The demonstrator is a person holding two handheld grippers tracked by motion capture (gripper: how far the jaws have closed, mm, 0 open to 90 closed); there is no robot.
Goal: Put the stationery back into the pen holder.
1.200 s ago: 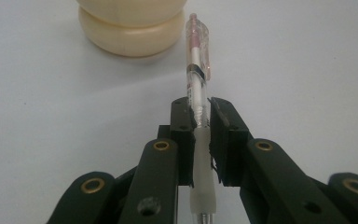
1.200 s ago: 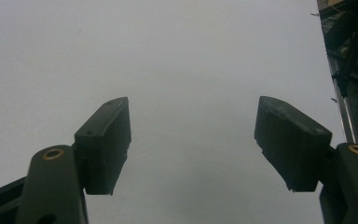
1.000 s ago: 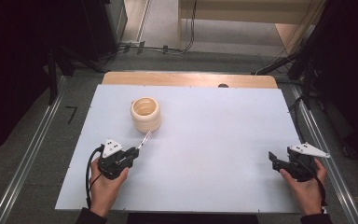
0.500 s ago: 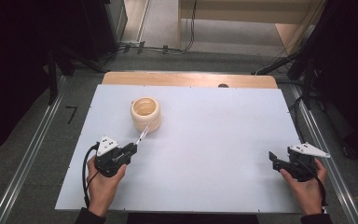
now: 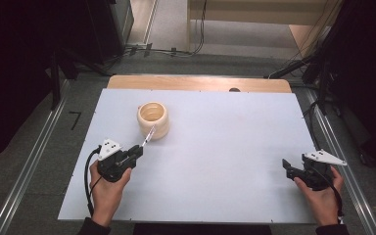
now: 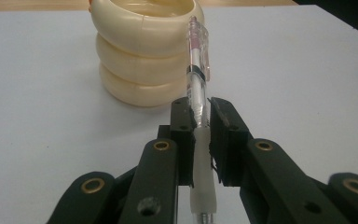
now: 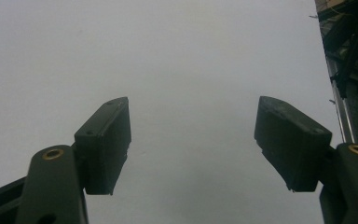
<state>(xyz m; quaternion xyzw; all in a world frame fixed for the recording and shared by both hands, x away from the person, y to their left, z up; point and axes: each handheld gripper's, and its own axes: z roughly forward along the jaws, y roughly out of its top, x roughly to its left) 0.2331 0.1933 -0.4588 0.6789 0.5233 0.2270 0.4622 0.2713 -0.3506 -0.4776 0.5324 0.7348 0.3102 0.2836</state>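
left hand-held gripper (image 5: pixel 138 152) is clamped on a clear pen (image 6: pixel 197 79), gripping it at the white sleeve near the writing end, with the capped end pointing forward and up toward a cream ribbed holder (image 5: pixel 153 119). largest item first: the white worktop (image 5: pixel 235 147) carries the holder on its far left half, upright, mouth open to the top. in the left gripper view the pen's clip end stands level with the holder's rim and overlaps its right side; whether it touches cannot be told. right hand-held gripper (image 7: pixel 193 140) rests near the worktop's right edge with its jaws wide apart and nothing between them.

step in hand, as judged: carrying the pen to the holder for insertion. the next move calls for raising the pen above the rim, tipping it toward vertical over the mouth, then letting the jaws part.
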